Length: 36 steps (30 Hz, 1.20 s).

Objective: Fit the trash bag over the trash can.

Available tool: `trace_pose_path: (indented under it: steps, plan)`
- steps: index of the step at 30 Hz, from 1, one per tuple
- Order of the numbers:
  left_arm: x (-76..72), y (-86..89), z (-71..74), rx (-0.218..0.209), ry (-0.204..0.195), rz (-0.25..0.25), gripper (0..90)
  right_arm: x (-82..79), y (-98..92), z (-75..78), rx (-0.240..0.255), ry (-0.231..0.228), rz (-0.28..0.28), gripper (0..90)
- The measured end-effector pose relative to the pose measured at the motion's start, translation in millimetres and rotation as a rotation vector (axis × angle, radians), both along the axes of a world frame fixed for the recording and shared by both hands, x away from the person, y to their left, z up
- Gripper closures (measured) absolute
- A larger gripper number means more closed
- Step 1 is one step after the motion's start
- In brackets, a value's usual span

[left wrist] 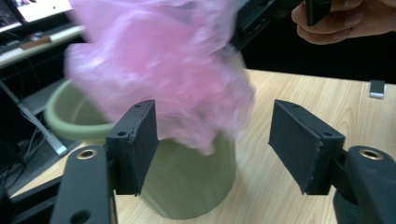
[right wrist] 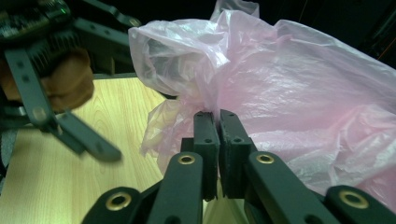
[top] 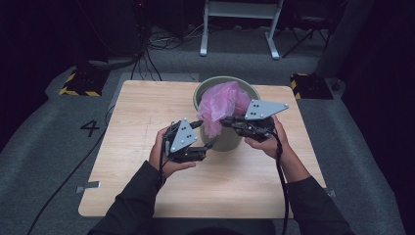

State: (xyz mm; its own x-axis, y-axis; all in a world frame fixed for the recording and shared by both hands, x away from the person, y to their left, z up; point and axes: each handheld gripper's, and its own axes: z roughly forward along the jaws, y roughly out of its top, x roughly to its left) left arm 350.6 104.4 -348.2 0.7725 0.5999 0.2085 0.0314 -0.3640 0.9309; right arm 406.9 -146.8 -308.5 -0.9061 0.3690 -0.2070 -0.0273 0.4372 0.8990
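Note:
A crumpled pink plastic bag [top: 222,102] bulges out of a pale green bin [top: 230,139] standing at the back middle of the wooden table [top: 132,161]. My right gripper [top: 226,120] is shut on a fold of the pink bag [right wrist: 289,93], its jaws pressed together on the film at the bin's near rim. My left gripper [top: 206,134] stands open just left of the bin, its fingers [left wrist: 135,144] wide apart and empty, with the bag [left wrist: 159,70] and the green bin [left wrist: 187,182] beyond them. The right gripper [right wrist: 215,116] view also shows the left gripper [right wrist: 60,116], blurred, at its left.
The table has bare wood to the left, right and front of the bin. A small metal clip [left wrist: 376,88] lies at the table's edge. Beyond the table stand a white frame [top: 240,29], cables and yellow-black striped blocks [top: 78,83] on grey carpet.

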Motion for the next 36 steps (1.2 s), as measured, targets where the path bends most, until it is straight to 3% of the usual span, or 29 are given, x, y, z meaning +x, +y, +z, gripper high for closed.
trace_pose_path:
  steps: [5, 7, 14, 16, 18, 21, 24, 32, 36]
  plan:
    - [0.1, 21.7, 4.0, -0.052, 0.002, 0.048, 32.7, -1.7, -11.9, 0.4, 0.021, -0.001, -0.011, 89.4]
    - [3.5, 25.6, 5.9, -0.084, 0.008, 0.040, 32.5, -2.4, -15.7, -0.1, 0.024, 0.002, -0.016, 89.4]
    - [13.5, 8.1, 13.4, -0.116, 0.026, -0.013, 28.7, -3.9, -20.0, -3.1, 0.029, 0.010, -0.023, 88.3]
    - [17.1, 0.6, 13.9, -0.082, 0.019, 0.031, 33.2, -4.5, -20.9, -4.2, 0.030, 0.011, -0.023, 88.2]
    - [21.4, -3.4, 13.2, -0.059, 0.007, 0.082, 48.5, -5.2, -22.6, -5.4, 0.031, 0.012, -0.025, 88.2]
    - [28.0, -3.0, 11.2, -0.047, 0.003, 0.110, 71.5, -6.1, -27.5, -7.1, 0.037, 0.014, -0.034, 88.8]
    - [31.9, 2.1, 9.3, -0.058, -0.007, 0.106, 85.5, -6.8, -33.3, -9.8, 0.046, 0.019, -0.043, 90.0]
    - [35.4, 21.9, 0.0, -0.077, 0.011, 0.121, 89.2, -9.6, -58.9, -19.7, 0.115, 0.048, -0.112, 90.0]
    - [36.3, 30.8, -4.5, -0.096, 0.026, 0.108, 89.2, -9.6, -76.8, -29.0, 0.158, 0.090, -0.143, 90.0]
